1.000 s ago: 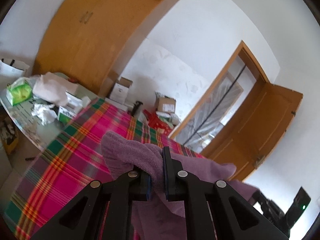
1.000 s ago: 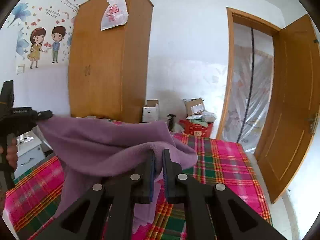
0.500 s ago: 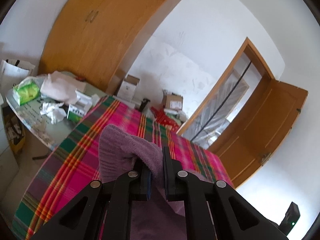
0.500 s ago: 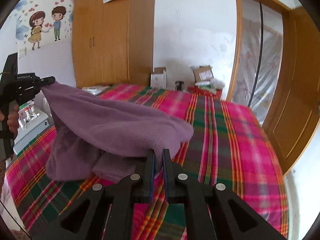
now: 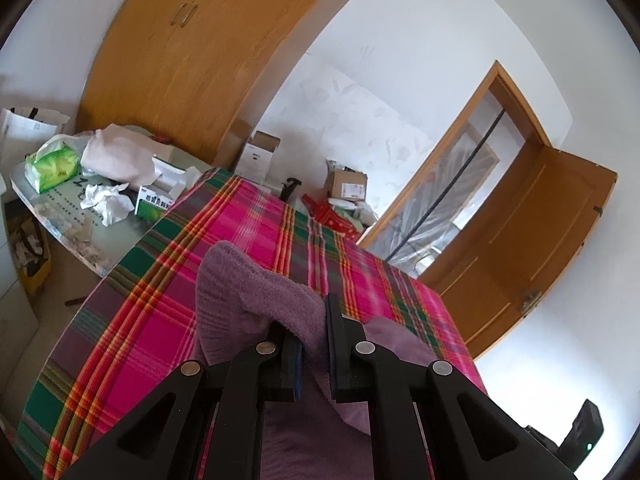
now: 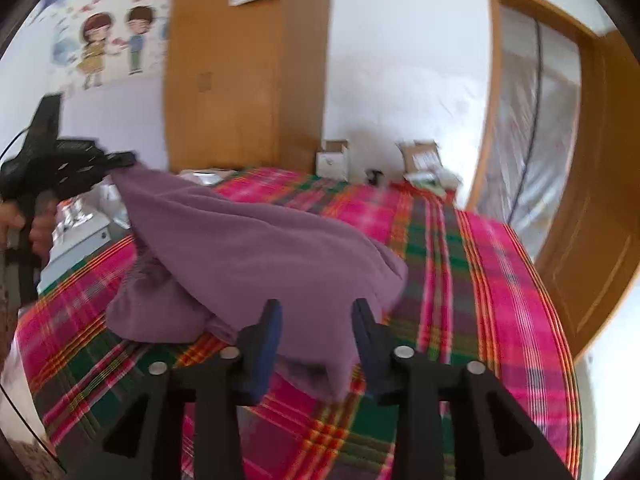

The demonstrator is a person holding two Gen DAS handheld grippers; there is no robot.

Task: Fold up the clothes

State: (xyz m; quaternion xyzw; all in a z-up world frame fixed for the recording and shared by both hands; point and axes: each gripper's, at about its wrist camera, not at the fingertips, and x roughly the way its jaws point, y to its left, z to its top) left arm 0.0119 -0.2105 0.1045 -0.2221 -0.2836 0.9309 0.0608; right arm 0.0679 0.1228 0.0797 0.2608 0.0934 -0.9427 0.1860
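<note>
Since half a second ago my right gripper (image 6: 316,316) has spread apart, letting go of the purple garment (image 6: 256,256), which sags between its fingers onto the plaid bed (image 6: 460,320). Farther left, my left gripper (image 5: 314,330) stays clamped on its raised corner.

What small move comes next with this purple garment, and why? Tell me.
Probably lower the left claw toward the plaid bedspread and let go. The right claw stands open around the purple garment, whose near end already rests on the bed, while the left claw is shut on the far corner, holding it up off the bed.
</note>
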